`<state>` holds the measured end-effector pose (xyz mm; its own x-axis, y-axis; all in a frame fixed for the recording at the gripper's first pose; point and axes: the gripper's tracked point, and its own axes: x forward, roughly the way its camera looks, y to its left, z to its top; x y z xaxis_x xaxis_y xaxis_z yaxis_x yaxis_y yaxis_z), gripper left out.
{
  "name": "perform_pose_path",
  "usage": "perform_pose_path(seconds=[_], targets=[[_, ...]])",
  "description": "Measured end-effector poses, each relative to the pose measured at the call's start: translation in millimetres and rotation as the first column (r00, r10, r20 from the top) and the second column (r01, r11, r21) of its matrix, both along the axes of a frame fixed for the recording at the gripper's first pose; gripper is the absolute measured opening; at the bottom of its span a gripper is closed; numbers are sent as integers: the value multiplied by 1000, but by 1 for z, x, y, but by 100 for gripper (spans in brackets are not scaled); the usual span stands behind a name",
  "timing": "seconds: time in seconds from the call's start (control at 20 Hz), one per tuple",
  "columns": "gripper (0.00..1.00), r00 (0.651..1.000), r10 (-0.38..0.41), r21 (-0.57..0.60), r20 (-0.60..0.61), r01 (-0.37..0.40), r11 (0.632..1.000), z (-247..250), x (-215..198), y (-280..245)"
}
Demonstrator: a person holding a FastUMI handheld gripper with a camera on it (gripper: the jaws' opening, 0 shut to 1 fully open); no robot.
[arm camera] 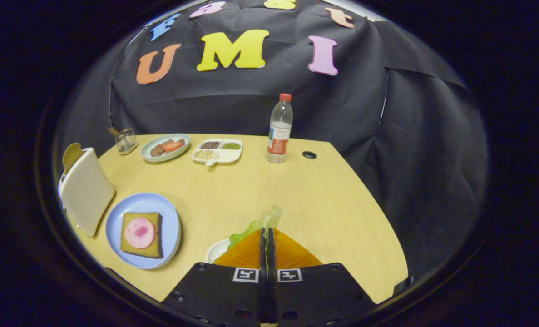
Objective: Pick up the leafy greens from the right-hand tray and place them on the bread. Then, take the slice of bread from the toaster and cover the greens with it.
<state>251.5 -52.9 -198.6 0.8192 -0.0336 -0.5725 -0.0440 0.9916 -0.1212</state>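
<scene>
Bread (142, 234) on plate (171, 227), toaster (86, 190) left

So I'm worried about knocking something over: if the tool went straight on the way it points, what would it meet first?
Probably the water bottle, beyond bare table. The tool is shut on the leafy greens; depth is unclear.

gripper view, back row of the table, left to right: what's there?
Glass holder with utensils → green plate of sausages → divided tray of grains → water bottle → cable hole. Nearer, the hand-held gripper has its fingers closed on the leafy greens.
</scene>
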Motion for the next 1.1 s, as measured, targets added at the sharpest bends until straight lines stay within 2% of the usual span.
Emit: perform_pose_path(seconds=[0.3, 0.5, 0.65, 1.0, 1.1], targets=[[0, 995, 56, -32, 86, -54, 998, 42, -18, 34], [0, 984, 129, -35, 123, -125, 991, 57, -30, 73], [0, 982, 157, -71, 108, -150, 986, 49, -33, 85], [1, 988, 153, -36, 5, -153, 988, -2, -39, 86], [18, 986, 163, -34, -38, -164, 986, -26, -41, 84]])
